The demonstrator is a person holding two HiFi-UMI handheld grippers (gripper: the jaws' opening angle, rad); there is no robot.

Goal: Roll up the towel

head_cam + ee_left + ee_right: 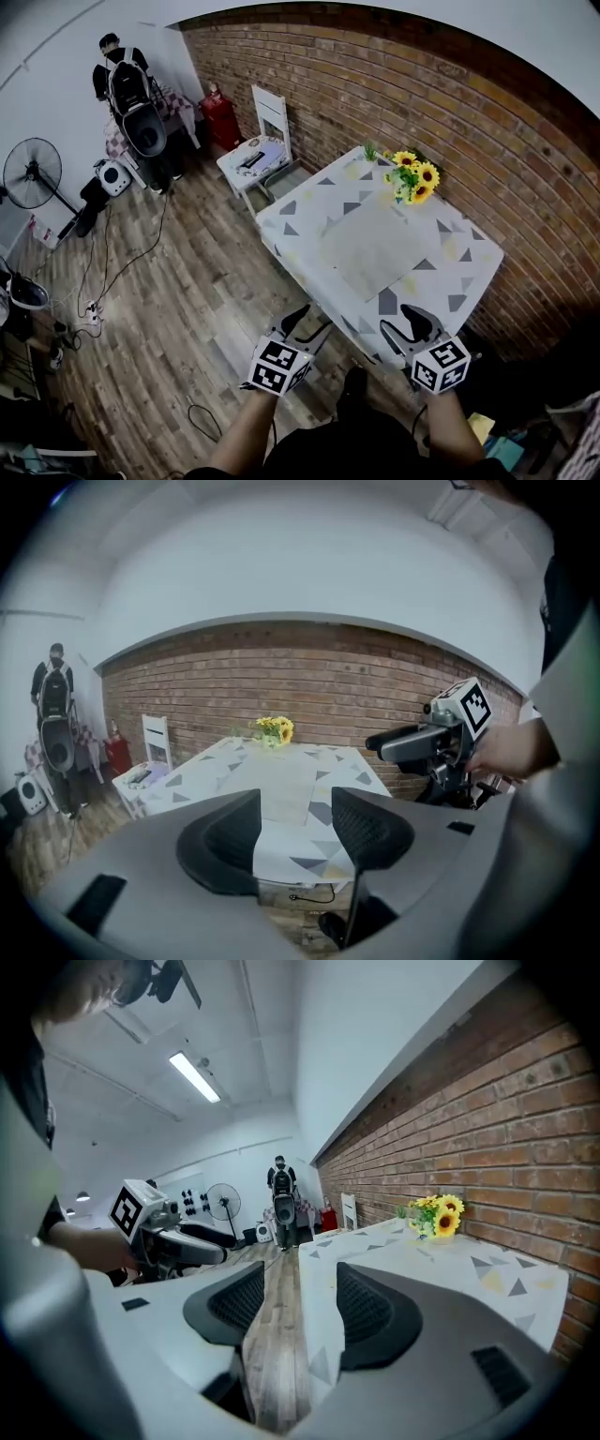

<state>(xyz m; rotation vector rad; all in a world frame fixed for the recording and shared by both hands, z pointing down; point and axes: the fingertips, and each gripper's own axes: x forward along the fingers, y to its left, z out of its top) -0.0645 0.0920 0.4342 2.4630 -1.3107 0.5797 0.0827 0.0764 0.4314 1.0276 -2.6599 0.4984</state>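
Both pairs of jaws stand apart, empty. Left gripper (305, 328) and right gripper (417, 328) hover at the table's (309, 202) six o'clock edge. The towel (375, 248) lies flat mid-table, with sunflowers (412, 178) at its one o'clock.

One white triangle-print table (309, 211); one flat grey cloth towel (375, 246); one yellow sunflower bunch (413, 178); one white chair (270, 112); one black pedestal fan (32, 173).
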